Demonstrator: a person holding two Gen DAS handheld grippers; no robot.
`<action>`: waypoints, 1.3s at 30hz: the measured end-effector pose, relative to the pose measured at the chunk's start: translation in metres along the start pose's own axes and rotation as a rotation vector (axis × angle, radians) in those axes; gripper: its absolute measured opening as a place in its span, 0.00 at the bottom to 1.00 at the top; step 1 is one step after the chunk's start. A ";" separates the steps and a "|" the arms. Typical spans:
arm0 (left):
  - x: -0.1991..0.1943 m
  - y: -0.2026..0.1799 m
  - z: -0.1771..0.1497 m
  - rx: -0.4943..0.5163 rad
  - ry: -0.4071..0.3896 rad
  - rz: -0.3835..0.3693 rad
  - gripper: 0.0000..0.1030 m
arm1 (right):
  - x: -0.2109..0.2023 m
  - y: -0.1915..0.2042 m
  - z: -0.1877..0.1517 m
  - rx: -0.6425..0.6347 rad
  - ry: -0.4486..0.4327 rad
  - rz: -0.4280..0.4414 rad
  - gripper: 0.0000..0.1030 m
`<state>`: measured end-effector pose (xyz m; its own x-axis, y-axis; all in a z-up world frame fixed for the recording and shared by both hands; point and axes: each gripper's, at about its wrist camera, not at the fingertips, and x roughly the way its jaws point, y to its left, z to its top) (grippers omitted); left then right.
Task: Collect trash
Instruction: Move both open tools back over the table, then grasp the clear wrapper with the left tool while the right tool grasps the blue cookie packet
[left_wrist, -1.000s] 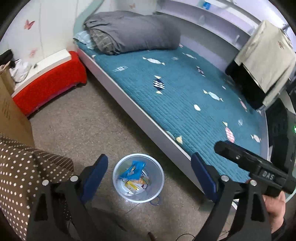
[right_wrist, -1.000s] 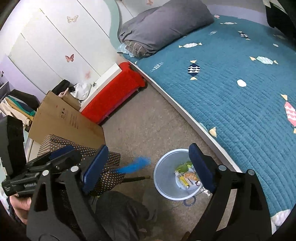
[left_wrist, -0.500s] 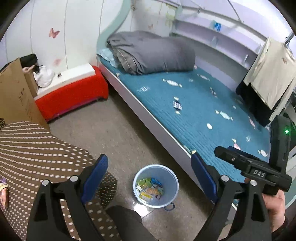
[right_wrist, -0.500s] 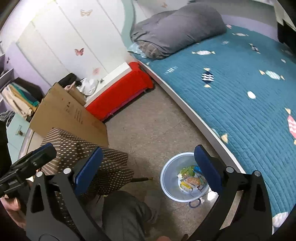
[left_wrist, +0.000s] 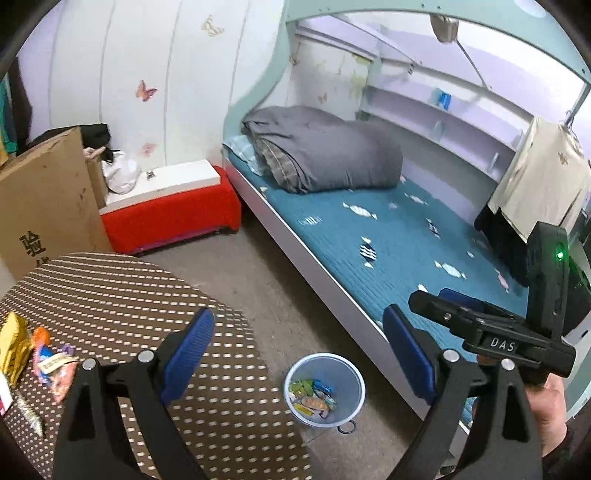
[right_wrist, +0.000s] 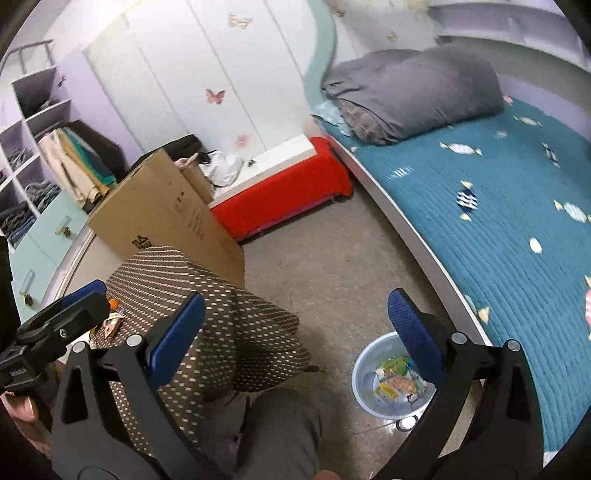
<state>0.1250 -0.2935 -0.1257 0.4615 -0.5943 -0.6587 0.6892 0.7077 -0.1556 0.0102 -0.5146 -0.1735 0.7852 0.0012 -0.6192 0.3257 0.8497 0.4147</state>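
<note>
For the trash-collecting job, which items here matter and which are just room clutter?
Job items:
- pale blue plastic bin on the floor, holding wrappers
- colourful snack wrappers on the brown dotted tablecloth

Just lying about:
- folded grey duvet
- tall brown cardboard box
- red-covered low bench

**Black grippers, blue pads**

Each handheld black plastic two-finger left gripper (left_wrist: 297, 360) and right gripper (right_wrist: 295, 332) has ribbed blue pads (left_wrist: 186, 354) and silver screws at the finger joints. The right one bears white "DAS" lettering and a green light. Grey trousers (right_wrist: 280, 435) cover the knee.
</note>
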 end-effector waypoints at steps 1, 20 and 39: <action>-0.004 0.003 0.000 -0.005 -0.006 0.005 0.88 | 0.000 0.007 0.001 -0.011 0.000 0.005 0.94; -0.112 0.134 -0.040 -0.182 -0.138 0.237 0.88 | 0.047 0.182 -0.003 -0.315 0.092 0.163 0.94; -0.125 0.255 -0.130 -0.433 -0.028 0.394 0.88 | 0.144 0.300 -0.067 -0.535 0.315 0.298 0.94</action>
<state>0.1707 0.0112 -0.1788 0.6550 -0.2605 -0.7093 0.1747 0.9655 -0.1932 0.1857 -0.2246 -0.1826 0.5843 0.3595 -0.7276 -0.2487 0.9327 0.2611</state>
